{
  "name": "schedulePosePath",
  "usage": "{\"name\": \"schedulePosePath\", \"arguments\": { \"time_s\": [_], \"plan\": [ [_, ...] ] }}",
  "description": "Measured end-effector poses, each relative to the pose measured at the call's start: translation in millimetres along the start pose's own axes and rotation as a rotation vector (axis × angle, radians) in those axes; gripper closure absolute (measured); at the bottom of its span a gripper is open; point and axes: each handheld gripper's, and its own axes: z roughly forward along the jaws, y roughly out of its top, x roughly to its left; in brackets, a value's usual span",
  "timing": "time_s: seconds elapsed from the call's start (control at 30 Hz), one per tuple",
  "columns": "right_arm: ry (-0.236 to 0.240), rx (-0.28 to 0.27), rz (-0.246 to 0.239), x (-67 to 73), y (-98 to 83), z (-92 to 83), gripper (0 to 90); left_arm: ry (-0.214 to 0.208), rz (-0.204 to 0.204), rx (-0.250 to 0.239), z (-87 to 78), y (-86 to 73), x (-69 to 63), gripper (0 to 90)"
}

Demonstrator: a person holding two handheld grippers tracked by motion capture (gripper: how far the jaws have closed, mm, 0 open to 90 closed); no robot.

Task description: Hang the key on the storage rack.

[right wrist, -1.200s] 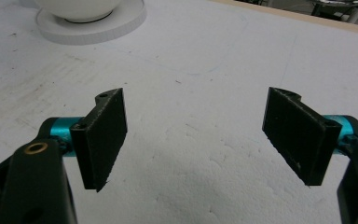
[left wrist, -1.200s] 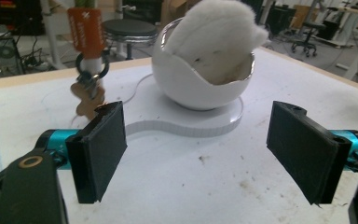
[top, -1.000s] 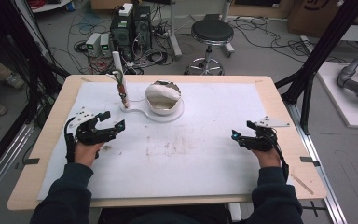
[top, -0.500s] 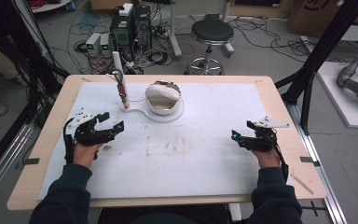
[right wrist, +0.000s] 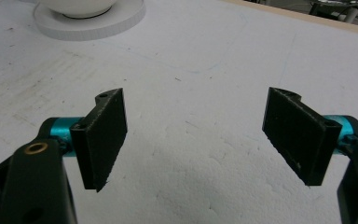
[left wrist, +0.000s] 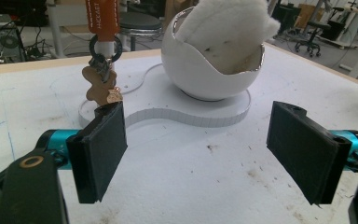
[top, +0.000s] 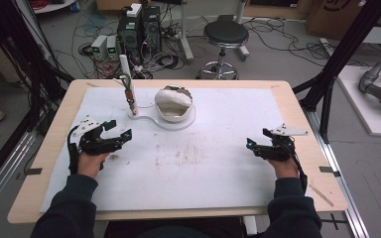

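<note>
Both tongs held open and empty over the white table [top: 218, 168].
The left tongs [top: 120, 135] and right tongs [top: 250, 145] are spread wide; the white bowl [top: 173, 103] with white stuffing is seen far-centre on its base.

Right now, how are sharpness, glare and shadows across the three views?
High view: soft, even light. Left gripper view: bowl sharp, glint on its cracked rim, key ring clear. Right gripper view: crisp, soft shadow on the mat under the open right gripper.
</note>
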Motion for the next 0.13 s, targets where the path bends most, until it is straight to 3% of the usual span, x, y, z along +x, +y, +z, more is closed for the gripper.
{"name": "schedulePosePath", "arguments": {
  "time_s": [0.13],
  "plan": [
    [0.000,-0.003,-0.002,-0.9,-0.1,0.7,22.2,0.003,-0.004,-0.002,0.3,-0.2,0.7,19.9]
  ]
}}
